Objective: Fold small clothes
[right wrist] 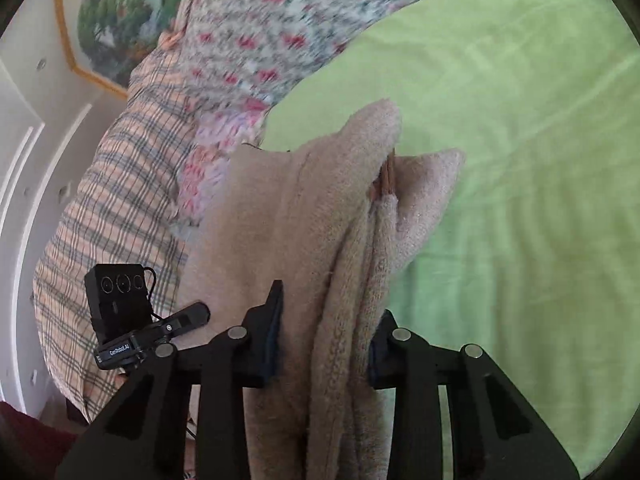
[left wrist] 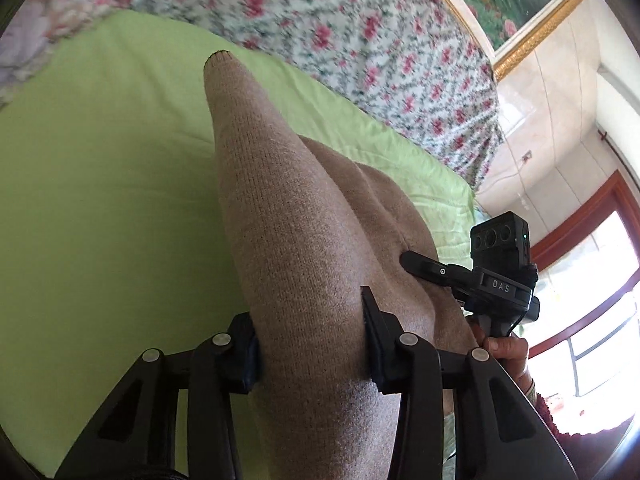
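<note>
Both grippers, left gripper [left wrist: 310, 344] and right gripper [right wrist: 326, 336], clench the tan garment [left wrist: 280, 200], whose long axis runs forward from the fingers over the green bed [left wrist: 100, 200].

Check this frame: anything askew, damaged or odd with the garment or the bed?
Nothing damaged. The tan knit garment is bunched unevenly between the left gripper and the right gripper, over the green sheet.
</note>
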### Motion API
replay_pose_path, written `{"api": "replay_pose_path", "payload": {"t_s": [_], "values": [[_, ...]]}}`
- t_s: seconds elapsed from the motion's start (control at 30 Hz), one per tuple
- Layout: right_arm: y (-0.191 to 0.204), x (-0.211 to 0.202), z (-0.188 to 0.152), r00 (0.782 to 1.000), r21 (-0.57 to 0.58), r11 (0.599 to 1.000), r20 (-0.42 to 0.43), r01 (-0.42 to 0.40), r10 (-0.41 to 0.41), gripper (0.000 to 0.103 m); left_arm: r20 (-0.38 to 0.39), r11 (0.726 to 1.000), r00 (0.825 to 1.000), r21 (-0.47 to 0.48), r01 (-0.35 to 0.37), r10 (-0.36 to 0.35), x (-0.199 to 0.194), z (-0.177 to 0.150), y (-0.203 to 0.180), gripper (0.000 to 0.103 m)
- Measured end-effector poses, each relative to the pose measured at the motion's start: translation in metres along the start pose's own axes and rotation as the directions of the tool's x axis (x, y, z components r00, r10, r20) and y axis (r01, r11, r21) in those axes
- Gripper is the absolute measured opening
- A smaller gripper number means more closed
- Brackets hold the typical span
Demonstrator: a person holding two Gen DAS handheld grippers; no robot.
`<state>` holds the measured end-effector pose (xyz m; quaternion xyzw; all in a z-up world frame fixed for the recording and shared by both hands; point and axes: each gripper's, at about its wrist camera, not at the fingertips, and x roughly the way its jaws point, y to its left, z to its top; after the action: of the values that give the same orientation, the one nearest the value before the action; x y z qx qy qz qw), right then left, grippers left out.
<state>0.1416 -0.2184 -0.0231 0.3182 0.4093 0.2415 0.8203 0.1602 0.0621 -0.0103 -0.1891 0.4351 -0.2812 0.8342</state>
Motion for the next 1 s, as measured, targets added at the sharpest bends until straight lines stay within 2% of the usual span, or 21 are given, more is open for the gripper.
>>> {"api": "replay_pose_path", "payload": {"t_s": [0.1,0.23,0.3,0.33,0.37,0.4,0.43,0.53,0.63,0.67,0.7,0.73,0.8,0.9,0.97,1.0], "values": [[0.009,0.031,-0.009,0.999,-0.015,1.000,-0.047,-0.003,0.002,0.035,0.011,0.998,0.999,-0.039,-0.038,0.039,-0.018,-0.011,0.026,0.041],[0.009,0.054,-0.019,0.994,-0.048,0.997,-0.086,0.059,-0.063,0.035,-0.007,0.993,0.998,-0.096,-0.063,0.062,-0.014,-0.032,0.060,0.043],[0.002,0.055,-0.022,0.993,-0.026,0.997,-0.097,0.070,-0.073,0.039,-0.006,0.989,0.999,-0.139,-0.043,0.042,-0.010,-0.039,0.072,0.054],[0.001,0.052,-0.021,0.990,-0.020,0.995,-0.100,0.094,-0.095,0.044,-0.002,0.987,0.999,-0.155,-0.036,0.036,-0.012,-0.040,0.075,0.058],[0.002,0.049,-0.020,0.986,-0.029,0.990,-0.098,0.136,-0.138,0.049,0.004,0.986,0.999,-0.163,-0.036,0.037,-0.012,-0.039,0.076,0.066],[0.004,0.044,-0.018,0.978,-0.047,0.982,-0.090,0.183,-0.186,0.059,0.013,0.985,0.999,-0.165,-0.047,0.050,-0.014,-0.037,0.076,0.076],[0.007,0.039,-0.016,0.973,-0.064,0.974,-0.073,0.215,-0.220,0.064,0.024,0.985,0.997,-0.161,-0.065,0.070,-0.017,-0.034,0.076,0.080],[0.016,0.019,0.000,0.966,-0.088,0.962,0.021,0.259,-0.258,0.064,0.056,0.983,0.995,-0.169,-0.074,0.085,-0.025,-0.022,0.084,0.081],[0.020,0.018,0.020,0.963,-0.090,0.959,0.070,0.268,-0.262,0.064,0.080,0.974,0.986,-0.185,-0.132,0.149,-0.028,-0.009,0.091,0.081],[0.019,0.023,0.025,0.959,-0.092,0.955,0.066,0.281,-0.275,0.061,0.086,0.966,0.978,-0.194,-0.171,0.190,-0.027,-0.004,0.092,0.080],[0.016,0.033,0.031,0.958,-0.091,0.954,0.043,0.286,-0.283,0.048,0.088,0.955,0.968,-0.203,-0.215,0.236,-0.025,0.000,0.092,0.079],[0.016,0.043,0.036,0.959,-0.079,0.956,0.011,0.282,-0.282,0.031,0.090,0.951,0.963,-0.206,-0.231,0.253,-0.023,0.003,0.092,0.078],[0.014,0.056,0.042,0.961,-0.086,0.959,-0.037,0.270,-0.274,0.011,0.092,0.951,0.963,-0.202,-0.232,0.255,-0.017,0.009,0.091,0.065],[0.020,0.042,0.051,0.953,-0.096,0.949,0.059,0.302,-0.297,0.008,0.094,0.948,0.951,-0.154,-0.279,0.295,-0.008,0.016,0.079,0.050],[0.015,0.042,0.052,0.937,-0.085,0.934,0.073,0.347,-0.341,0.007,0.078,0.938,0.938,-0.112,-0.328,0.338,0.001,0.019,0.072,0.049],[0.009,0.047,0.050,0.927,-0.084,0.924,0.053,0.373,-0.370,0.007,0.067,0.929,0.928,-0.078,-0.362,0.367,0.009,0.020,0.066,0.049]]}}
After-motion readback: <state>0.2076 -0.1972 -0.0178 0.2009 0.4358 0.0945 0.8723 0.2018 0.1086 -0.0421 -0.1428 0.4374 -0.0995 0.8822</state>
